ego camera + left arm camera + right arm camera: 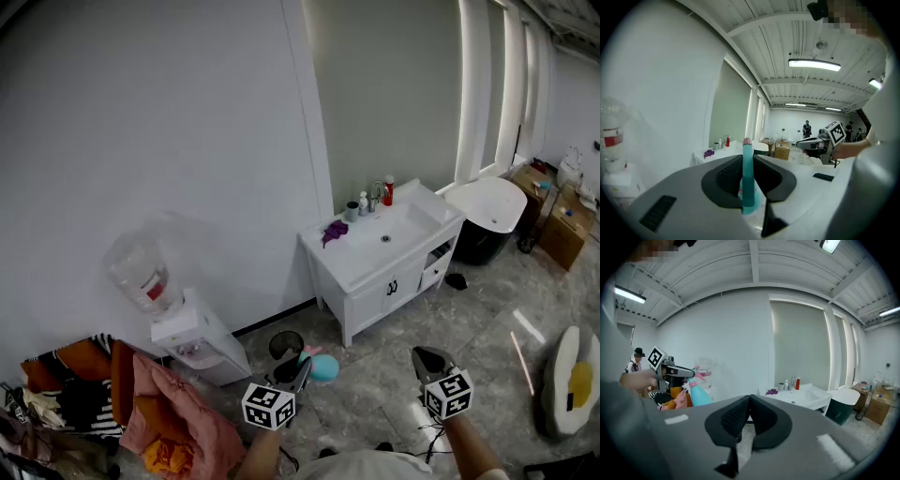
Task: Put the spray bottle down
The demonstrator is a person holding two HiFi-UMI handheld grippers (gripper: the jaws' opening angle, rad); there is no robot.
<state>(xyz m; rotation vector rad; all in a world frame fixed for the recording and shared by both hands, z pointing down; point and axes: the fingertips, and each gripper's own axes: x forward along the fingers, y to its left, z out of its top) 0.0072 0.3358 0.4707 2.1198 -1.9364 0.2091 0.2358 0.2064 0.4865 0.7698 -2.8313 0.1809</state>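
My left gripper (pixel 302 368) is shut on a teal spray bottle (pixel 323 367) with a pink trigger head, held above the floor in front of me. In the left gripper view the bottle's neck (pixel 747 176) stands upright between the pads, its pink cap on top. In the right gripper view the bottle (pixel 699 393) hangs from the left gripper (pixel 675 371) at the left. My right gripper (pixel 427 357) hovers to the right of it, its jaws (pixel 749 405) shut with nothing between them.
A white vanity with a sink (pixel 384 239) stands against the far wall, with small bottles and a purple cloth on it. A water dispenser (pixel 192 337) and a pile of clothes (pixel 159 417) lie at the left. A black bin (pixel 286 344) sits by the wall.
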